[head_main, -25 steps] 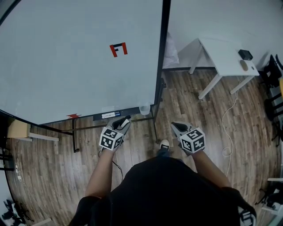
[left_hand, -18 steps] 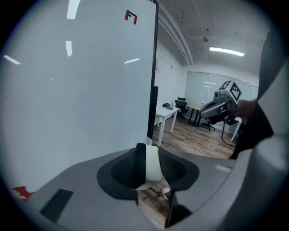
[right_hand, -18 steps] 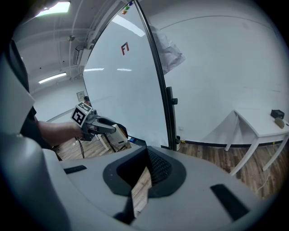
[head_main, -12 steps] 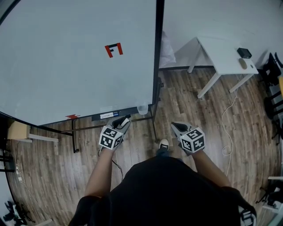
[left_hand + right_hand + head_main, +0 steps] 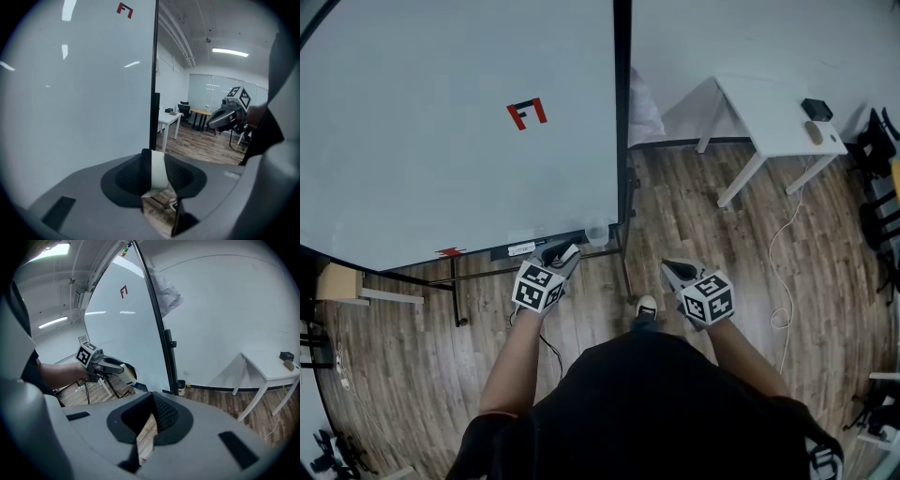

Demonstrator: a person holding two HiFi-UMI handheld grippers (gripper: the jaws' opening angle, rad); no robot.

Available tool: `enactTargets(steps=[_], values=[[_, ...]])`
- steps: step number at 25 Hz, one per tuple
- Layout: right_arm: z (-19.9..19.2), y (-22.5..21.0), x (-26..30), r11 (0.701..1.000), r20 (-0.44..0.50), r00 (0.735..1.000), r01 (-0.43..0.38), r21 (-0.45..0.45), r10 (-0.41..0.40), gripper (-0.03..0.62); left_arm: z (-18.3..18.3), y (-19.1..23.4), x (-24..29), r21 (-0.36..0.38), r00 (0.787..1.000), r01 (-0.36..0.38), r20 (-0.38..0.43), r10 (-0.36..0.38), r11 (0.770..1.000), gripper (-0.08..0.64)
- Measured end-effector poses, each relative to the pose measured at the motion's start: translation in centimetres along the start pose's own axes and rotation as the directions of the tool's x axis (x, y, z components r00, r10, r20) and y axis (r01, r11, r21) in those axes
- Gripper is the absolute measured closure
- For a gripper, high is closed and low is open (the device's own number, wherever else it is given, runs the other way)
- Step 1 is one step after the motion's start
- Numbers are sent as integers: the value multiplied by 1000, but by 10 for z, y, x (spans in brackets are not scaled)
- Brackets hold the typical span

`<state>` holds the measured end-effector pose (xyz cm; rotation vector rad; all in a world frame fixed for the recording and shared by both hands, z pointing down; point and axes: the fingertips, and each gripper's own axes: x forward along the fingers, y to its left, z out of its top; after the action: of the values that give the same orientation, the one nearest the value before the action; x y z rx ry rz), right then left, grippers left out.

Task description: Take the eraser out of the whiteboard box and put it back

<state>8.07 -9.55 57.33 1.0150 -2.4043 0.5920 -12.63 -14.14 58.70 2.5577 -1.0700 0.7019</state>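
My left gripper [image 5: 562,254] is shut on the eraser [image 5: 159,171], a block with a white side and a dark side that stands upright between the pads. In the right gripper view the same eraser [image 5: 126,374] shows as a cream block at that gripper's tip. It hangs just in front of the whiteboard's bottom ledge [image 5: 525,247], left of the small translucent box [image 5: 597,233] at the board's lower right corner. My right gripper [image 5: 679,273] hangs over the floor to the right, shut, with nothing in it.
The big whiteboard [image 5: 441,131] on a black frame fills the left, with a red mark [image 5: 526,113] on it. A white table [image 5: 769,117] stands at the right by the wall. A cable [image 5: 787,272] trails on the wooden floor.
My left gripper has moved a little toward the board's lower edge with the eraser in it. The board has slid left in the head view. The right gripper has stayed put.
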Motion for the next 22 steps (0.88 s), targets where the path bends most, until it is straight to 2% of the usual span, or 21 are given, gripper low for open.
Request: enactTargets(steps=[8,22], values=[[2,-12,-1,1000,-10,1000,-4,-6,4,598,20,-1,17,24,1000,8,8,-8,1000,405],[11,-41,13,1000,-37,999,-15,-19,15,598,41,5,59,16,999,29,17,-30,999,405]])
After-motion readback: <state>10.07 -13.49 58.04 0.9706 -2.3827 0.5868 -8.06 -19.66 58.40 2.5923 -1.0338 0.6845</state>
